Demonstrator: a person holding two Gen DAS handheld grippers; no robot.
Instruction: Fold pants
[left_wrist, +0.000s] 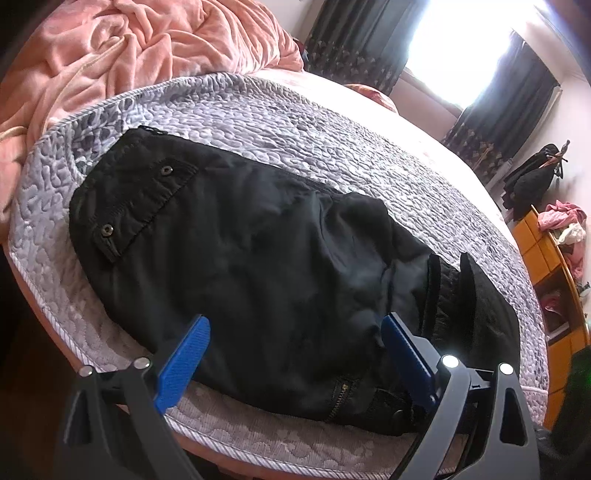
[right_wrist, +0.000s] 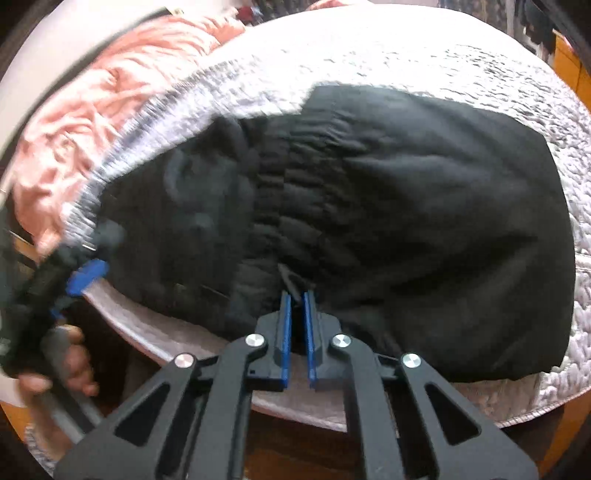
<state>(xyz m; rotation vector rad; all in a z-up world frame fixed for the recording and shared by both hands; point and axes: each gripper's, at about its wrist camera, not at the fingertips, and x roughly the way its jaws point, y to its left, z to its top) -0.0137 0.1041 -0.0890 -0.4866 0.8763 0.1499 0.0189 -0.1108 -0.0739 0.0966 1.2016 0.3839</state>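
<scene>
Black pants (left_wrist: 251, 258) lie folded in a thick bundle on a grey quilted mat (left_wrist: 295, 122) on the bed. My left gripper (left_wrist: 295, 328) is open, its blue fingers (left_wrist: 184, 354) straddling the bundle's near edge without closing on it. In the right wrist view the pants (right_wrist: 424, 221) fill the middle, with the elastic waistband gathered at the centre. My right gripper (right_wrist: 297, 295) is shut on a pinch of the pants' near edge. The left gripper (right_wrist: 86, 277) shows blurred at the left, held by a hand (right_wrist: 70, 354).
A crumpled pink blanket (left_wrist: 147, 40) lies behind the mat at the back left. An orange wooden shelf unit (left_wrist: 546, 266) with clothes stands to the right of the bed. A curtained bright window (left_wrist: 465, 48) is at the back. The mat's near edge (right_wrist: 177, 332) overhangs the bed front.
</scene>
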